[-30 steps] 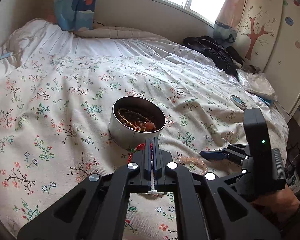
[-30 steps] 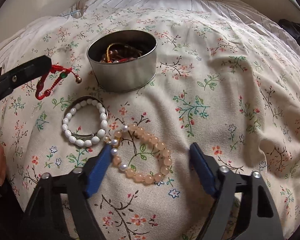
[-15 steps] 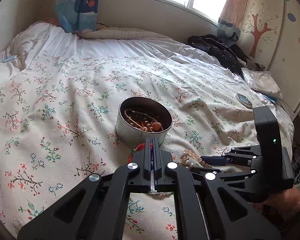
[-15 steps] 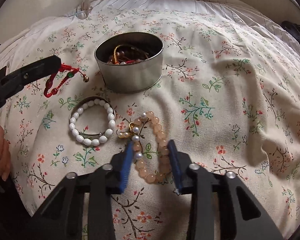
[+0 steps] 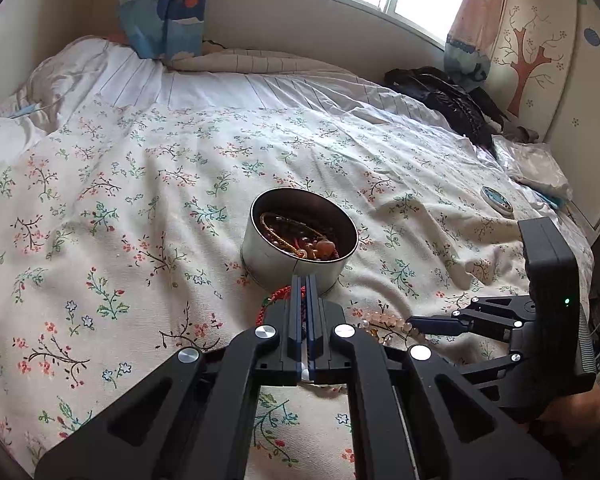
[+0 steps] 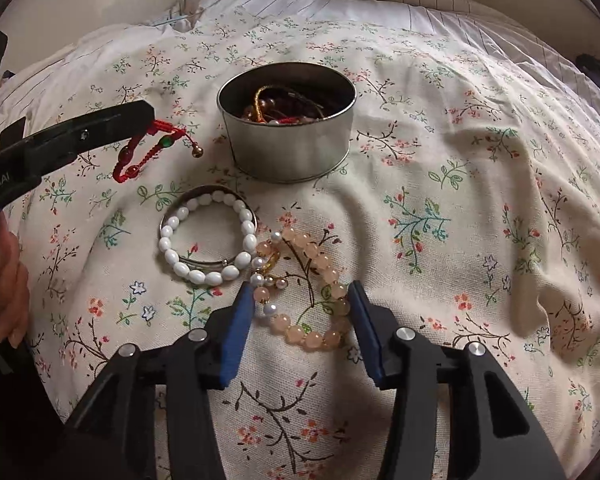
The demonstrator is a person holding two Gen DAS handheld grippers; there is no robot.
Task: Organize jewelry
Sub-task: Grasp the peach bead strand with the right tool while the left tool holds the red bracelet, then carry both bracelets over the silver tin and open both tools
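Note:
A round metal tin (image 6: 288,148) holding several bracelets stands on the flowered bedspread. In front of it lie a white bead bracelet (image 6: 172,258) and a peach bead bracelet (image 6: 324,262). My right gripper (image 6: 300,292) straddles the peach bracelet, its blue pads touching both sides while the jaws are opening slightly. The bracelet still rests on the bed. My left gripper (image 5: 304,280) is shut, its tip (image 6: 140,114) over one end of a red cord bracelet (image 6: 140,160) left of the tin. Whether it pinches the cord is hidden. From the left wrist, the tin (image 5: 268,264) sits just beyond the fingertips.
A person's hand (image 6: 8,280) holds the left tool. Black clothing (image 5: 452,100), a plastic bag (image 5: 536,164) and a small round lid (image 5: 498,200) lie at the bed's far right, beside a painted wardrobe. A pillow (image 5: 240,60) lies under the window.
My right jaws closed from wide apart onto the peach bracelet, squeezing it narrow, then eased out a little. The left gripper stayed shut and still.

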